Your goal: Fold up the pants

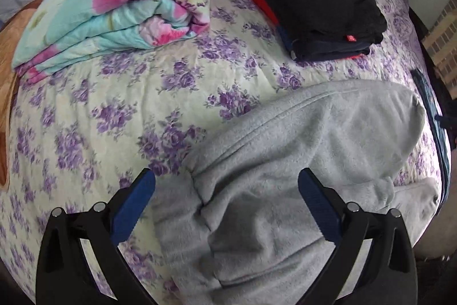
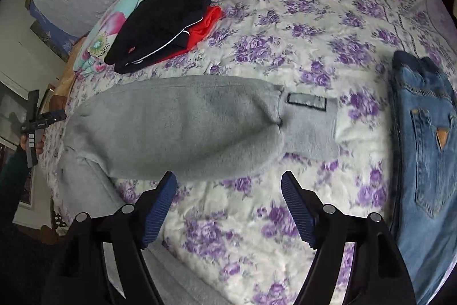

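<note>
Bedroom setting, bed (image 1: 120,105) covered by a cream quilt printed with purple flower clusters, pale pillows at its far edge; item one, grey fleece pants (image 2: 177,127), lying on the quilt folded over on themselves, the doubled leg stretched crosswise in the right wrist view, a rectangular label patch (image 2: 307,102) showing on the flat part beyond the folded layer, a further grey part trailing toward the bed's near edge; the same pants (image 1: 285,176) fill the lower middle of the left wrist view, seams and soft creases visible; item two, left gripper (image 1: 227,186), fingers spread wide, blue ribbed pads apart, hanging above the grey fleece with nothing pressed between them, whether the pads touch the cloth cannot be told; the same gripper (image 2: 58,115) appears small at the left edge of the right wrist view, held by a hand (image 2: 32,145) in a dark sleeve; item three, right gripper (image 2: 228,182), fingers wide apart and empty, over bare quilt just beside the near edge of the folded leg; item four, stack of folded dark garments (image 1: 314,10), black on top, red and navy layers beneath, resting on the quilt beyond the grey pants; item five, rolled floral comforter (image 1: 114,7) in turquoise and pink, near the dark stack; item six, blue jeans (image 2: 425,150), laid flat at the right side of the bed, back pocket with a tan triangular patch facing up, well apart from the grey pants.
</note>
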`<action>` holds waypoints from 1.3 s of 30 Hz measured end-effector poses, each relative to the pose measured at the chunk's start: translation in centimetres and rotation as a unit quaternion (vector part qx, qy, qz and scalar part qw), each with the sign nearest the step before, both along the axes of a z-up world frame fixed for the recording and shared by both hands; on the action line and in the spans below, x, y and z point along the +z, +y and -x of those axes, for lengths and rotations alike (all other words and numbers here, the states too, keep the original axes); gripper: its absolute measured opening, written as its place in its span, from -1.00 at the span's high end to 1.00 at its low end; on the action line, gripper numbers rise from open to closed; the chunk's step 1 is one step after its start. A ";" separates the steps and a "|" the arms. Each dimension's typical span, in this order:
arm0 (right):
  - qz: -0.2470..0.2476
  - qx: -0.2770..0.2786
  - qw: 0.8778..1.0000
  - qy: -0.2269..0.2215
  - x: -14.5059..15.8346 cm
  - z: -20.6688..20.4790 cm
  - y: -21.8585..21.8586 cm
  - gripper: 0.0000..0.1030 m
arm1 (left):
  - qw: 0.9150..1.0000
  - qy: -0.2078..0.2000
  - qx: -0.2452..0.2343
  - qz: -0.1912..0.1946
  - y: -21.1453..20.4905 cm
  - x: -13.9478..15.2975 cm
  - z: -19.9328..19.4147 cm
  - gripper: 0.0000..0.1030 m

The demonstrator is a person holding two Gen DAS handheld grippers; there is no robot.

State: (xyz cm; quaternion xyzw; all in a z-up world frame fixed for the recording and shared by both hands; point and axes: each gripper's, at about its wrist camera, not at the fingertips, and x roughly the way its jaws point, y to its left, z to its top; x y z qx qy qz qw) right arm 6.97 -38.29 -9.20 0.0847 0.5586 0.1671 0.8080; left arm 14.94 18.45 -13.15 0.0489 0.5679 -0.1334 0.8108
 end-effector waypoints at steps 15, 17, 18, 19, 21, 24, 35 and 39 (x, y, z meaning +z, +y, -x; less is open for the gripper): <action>0.092 0.078 0.992 0.039 -3.7 -10.4 1.1 -0.48 | 0.981 0.113 -0.157 -0.031 -3.1 -7.7 -4.8 -0.79; 0.095 0.099 0.989 0.061 -4.6 -11.3 1.7 -0.48 | 0.980 0.117 -0.158 -0.038 -3.4 -8.0 -5.0 -0.80; 0.103 0.117 0.985 0.070 -5.1 -11.7 2.2 -0.48 | 0.980 0.117 -0.156 -0.044 -3.6 -8.1 -5.1 -0.80; 0.113 0.132 0.982 0.076 -5.6 -11.9 2.7 -0.48 | 0.980 0.119 -0.153 -0.051 -3.8 -8.2 -5.2 -0.81; 0.126 0.148 0.976 0.100 -6.8 -12.5 3.2 -0.45 | 0.979 0.120 -0.152 -0.069 -4.6 -8.4 -5.3 -0.83; 0.156 0.167 0.967 0.114 -8.0 -12.7 4.2 -0.34 | 0.977 0.119 -0.152 -0.085 -5.3 -8.3 -5.2 -0.78; 0.182 0.217 0.954 0.098 -4.7 -10.5 7.0 0.68 | 0.975 0.073 -0.169 -0.125 -8.5 -4.4 -4.1 0.65; 0.177 0.194 0.964 0.041 0.0 -9.2 6.6 0.68 | 0.975 0.031 -0.162 -0.152 -10.0 -2.0 -3.4 0.68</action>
